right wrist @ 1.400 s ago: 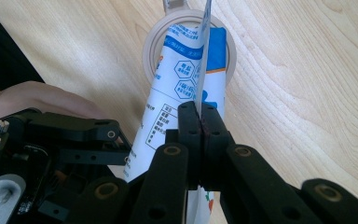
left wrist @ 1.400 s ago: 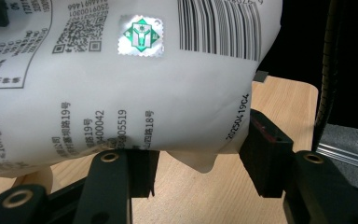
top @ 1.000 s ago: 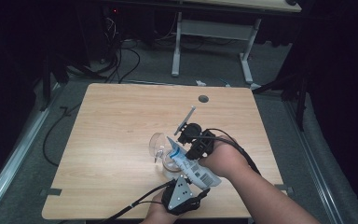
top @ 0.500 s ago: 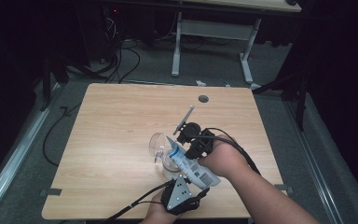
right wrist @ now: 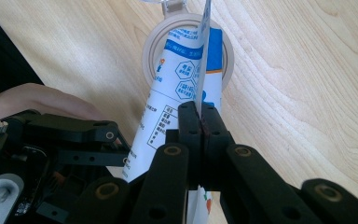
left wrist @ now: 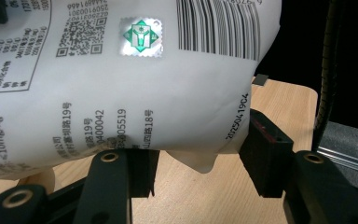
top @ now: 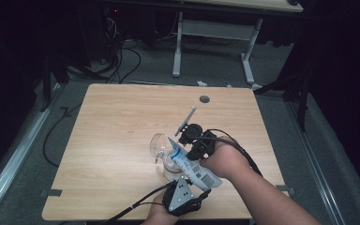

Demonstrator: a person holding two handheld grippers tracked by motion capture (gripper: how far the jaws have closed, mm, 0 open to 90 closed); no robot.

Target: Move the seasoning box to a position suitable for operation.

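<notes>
A white and blue printed pouch (top: 191, 164) hangs tilted over a clear round jar (top: 165, 162), whose hinged lid (top: 158, 142) is flipped open to the far left. My right gripper (top: 187, 140) is shut on the pouch's thin top edge (right wrist: 204, 70), right above the jar's beige rim (right wrist: 149, 51). My left gripper (top: 194, 182) sits at the table's front edge, its jaws against both sides of the pouch's bulging bottom end (left wrist: 135, 84), near the barcode. My left gripper (left wrist: 200, 158) pinches that end, and its right pad (left wrist: 263, 149) touches the pouch's corner.
The wooden table (top: 122, 122) has a round cable hole (top: 204, 99) at the back right. Behind it stand another table's white legs (top: 178, 47), with cables (top: 122, 61) on the floor. A black cable (top: 243, 154) loops from my right gripper.
</notes>
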